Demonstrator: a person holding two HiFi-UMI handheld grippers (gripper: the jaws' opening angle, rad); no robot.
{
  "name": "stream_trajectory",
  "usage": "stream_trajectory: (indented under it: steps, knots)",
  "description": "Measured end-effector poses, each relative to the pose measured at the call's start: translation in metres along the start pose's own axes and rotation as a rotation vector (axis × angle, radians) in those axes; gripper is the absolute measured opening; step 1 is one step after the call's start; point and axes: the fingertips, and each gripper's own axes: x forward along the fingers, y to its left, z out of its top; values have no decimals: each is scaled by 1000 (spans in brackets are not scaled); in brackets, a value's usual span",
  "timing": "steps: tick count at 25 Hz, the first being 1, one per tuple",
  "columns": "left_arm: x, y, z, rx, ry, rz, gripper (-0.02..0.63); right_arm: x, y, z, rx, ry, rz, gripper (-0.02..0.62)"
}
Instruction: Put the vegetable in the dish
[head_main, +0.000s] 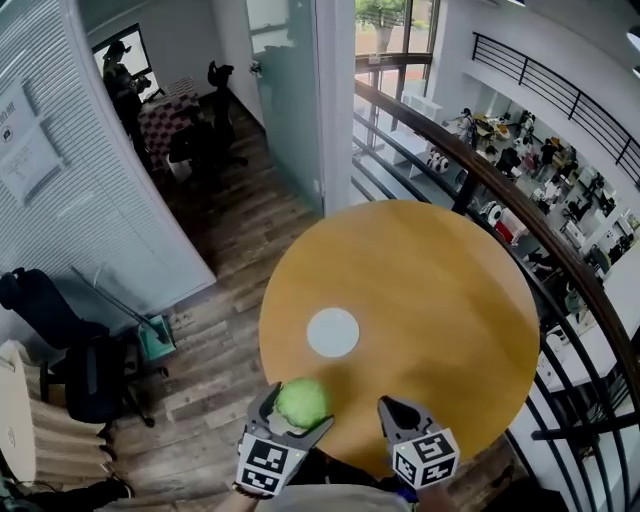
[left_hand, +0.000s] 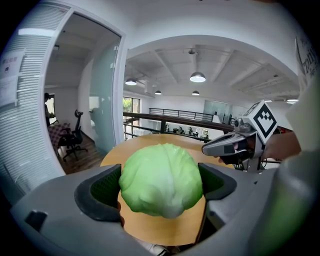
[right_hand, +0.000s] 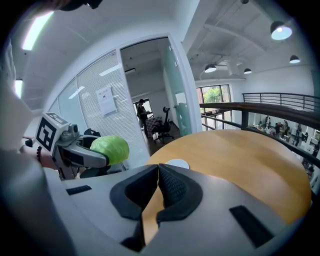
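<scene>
Firmly, left gripper (head_main: 287, 424) clamps the cabbage (head_main: 302, 402).

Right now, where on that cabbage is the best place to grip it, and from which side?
Across its widest middle, one pad on each flank, coming in level, as the left claw holds it. The cabbage is a smooth ball, so a grip off its middle would likely squeeze it out.

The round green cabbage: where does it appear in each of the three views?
Head view: the round green cabbage is at the bottom, left of centre.
Left gripper view: cabbage at centre, held between the jaws.
Right gripper view: cabbage left of centre, mid height.
Shared landmark: the round wooden table.
</scene>
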Motion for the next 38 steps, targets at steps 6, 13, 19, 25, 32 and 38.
stream_trajectory:
  steps: [6, 13, 19, 25, 32, 38]
  knots:
    - [30, 25, -1, -2, 22, -19, 474, 30, -8, 7, -5, 17, -6, 25]
    - [78, 50, -5, -12, 46, -31, 474, 66, -28, 10, 2, 32, -11, 25]
    - [116, 67, -21, -15, 72, -46, 474, 97, -40, 1, 20, 37, -18, 25]
    - [160, 80, -34, -30, 91, -50, 474, 120, -56, -13, 69, 46, -23, 25]
    - [199, 91, -53, -34, 120, -58, 474, 140, -68, -26, 99, 56, -39, 25]
    - [230, 100, -66, -41, 141, -50, 474, 152, -84, -33, 123, 54, -52, 25]
